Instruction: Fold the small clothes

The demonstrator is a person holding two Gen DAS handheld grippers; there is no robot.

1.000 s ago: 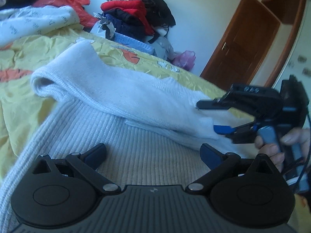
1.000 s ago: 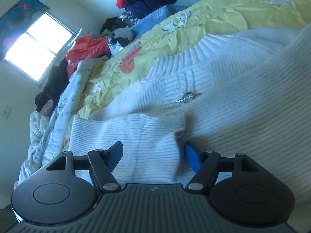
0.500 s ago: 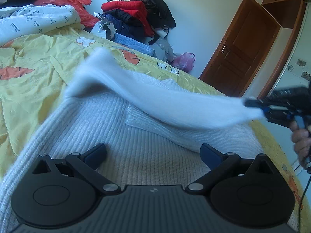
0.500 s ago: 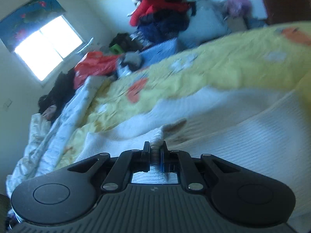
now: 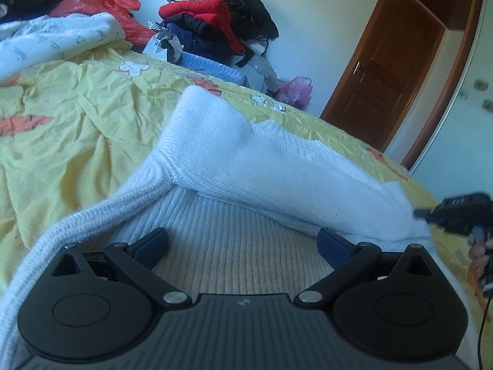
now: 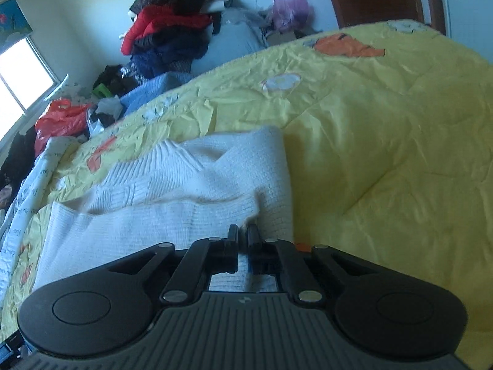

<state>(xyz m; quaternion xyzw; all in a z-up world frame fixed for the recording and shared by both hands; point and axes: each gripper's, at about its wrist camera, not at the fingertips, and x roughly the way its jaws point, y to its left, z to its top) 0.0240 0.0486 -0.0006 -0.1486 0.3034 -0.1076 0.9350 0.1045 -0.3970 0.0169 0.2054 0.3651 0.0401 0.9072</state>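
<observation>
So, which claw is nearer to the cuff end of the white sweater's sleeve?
Right. The right claw is shut on the sleeve end of the white sweater, pulling it sideways. The left claw is open over the ribbed body, apart from that end.

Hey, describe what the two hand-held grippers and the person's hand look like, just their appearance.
Both are matte black plastic: a ribbed centre plate between two round discs, silver pivot screws, and angled linkage arms. The left hand-held gripper has blue finger pads. On the right hand-held gripper the pads are barely visible. From the left wrist view, a bare hand shows beside a thin black cable; no sleeve is visible.
</observation>
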